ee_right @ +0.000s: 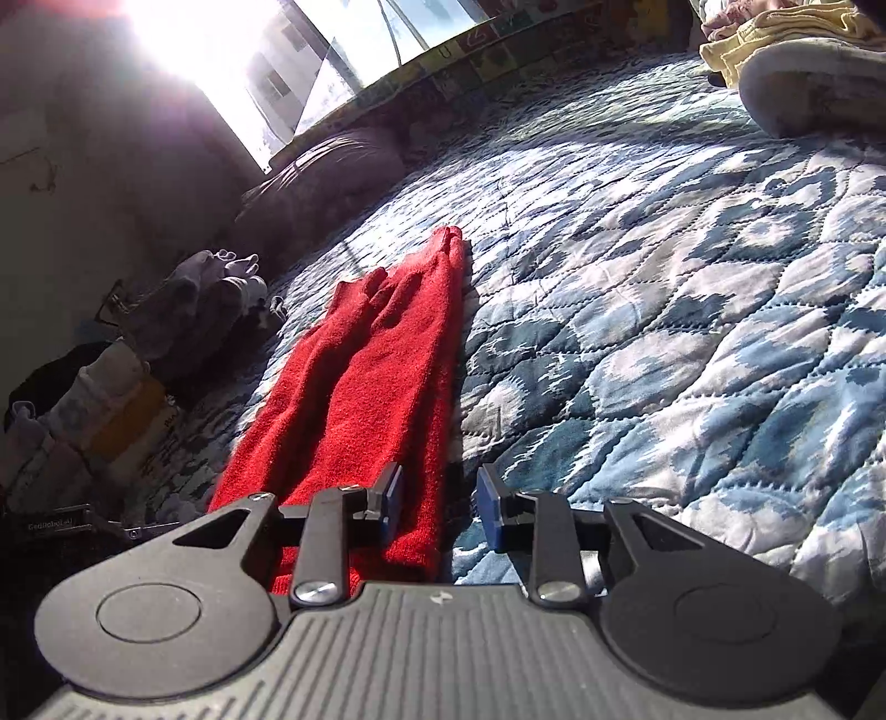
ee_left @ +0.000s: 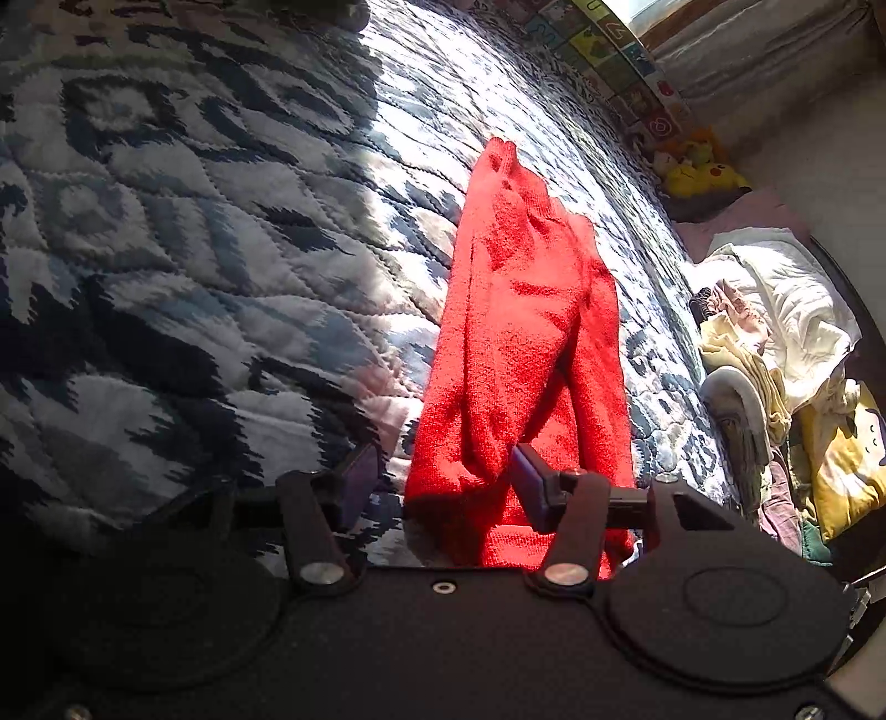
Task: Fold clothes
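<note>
left wrist: red sweater (ee_left: 520, 354) lies on sunlit blue-patterned quilt (ee_left: 221, 249).

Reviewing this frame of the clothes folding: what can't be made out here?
- Near end of the red garment: hidden in both wrist views behind each gripper's black body.
- Garment type: the bunched folds hide the shape.
- Window area, right wrist view: washed out by glare.
- Clothes pile, left wrist view: warped at the fisheye edge, items indistinct.
- Left hand-held gripper and right hand-held gripper: both open; contact with the fabric unclear.
</note>
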